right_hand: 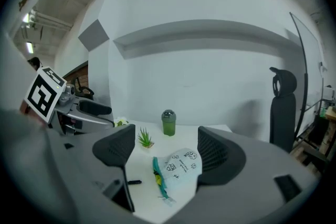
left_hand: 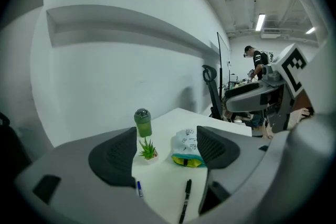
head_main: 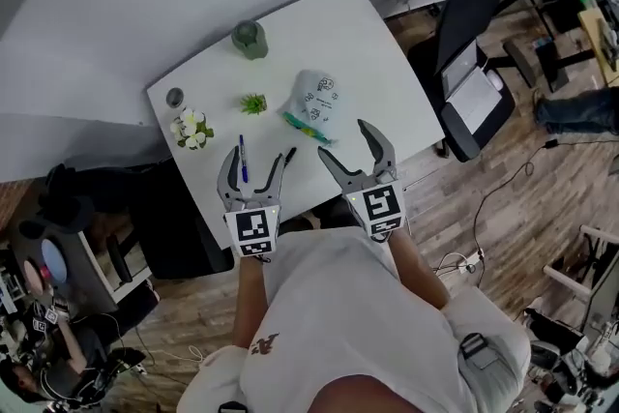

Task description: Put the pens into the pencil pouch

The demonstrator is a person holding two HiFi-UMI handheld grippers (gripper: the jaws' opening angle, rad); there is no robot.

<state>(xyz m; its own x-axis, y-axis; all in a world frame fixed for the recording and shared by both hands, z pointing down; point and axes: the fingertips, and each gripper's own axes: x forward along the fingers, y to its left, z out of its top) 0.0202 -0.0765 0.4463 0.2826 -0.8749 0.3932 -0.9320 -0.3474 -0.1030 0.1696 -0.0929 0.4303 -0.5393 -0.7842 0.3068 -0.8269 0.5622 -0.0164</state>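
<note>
2 grippers: left gripper [head_main: 256, 160] and right gripper [head_main: 345, 140] are side by side over the near edge of the white table [head_main: 358, 24]; both point away from the person
Flowers [head_main: 191, 128]: out to the left of the left gripper's left jaw; at the table's left edge
Left gripper jaws: spread wide; pads hold nothing; only table top shows between them
Blue pen [left_hand: 139, 189]: flat on the table, just inside the left gripper's left jaw; that jaw partly hides it
Black pen [left_hand: 185, 199]: flat on the table, close to the inner side of the left gripper's right jaw; apart from the blue pen
Small plant [left_hand: 148, 150]: beyond the left gripper's left jaw tip; well ahead of both pens
Green bottle [left_hand: 143, 123]: upright, straight behind the plant; further from the jaws
Pencil pouch [right_hand: 181, 165]: on its side ahead of the right gripper, in line with the gap and nearer its right jaw; its teal zip edge faces the left jaw; no pad touches it
Right gripper jaws: wide apart; nothing in their grip
Office chair [head_main: 474, 44]: off the table, far out past the right gripper's right jaw
</note>
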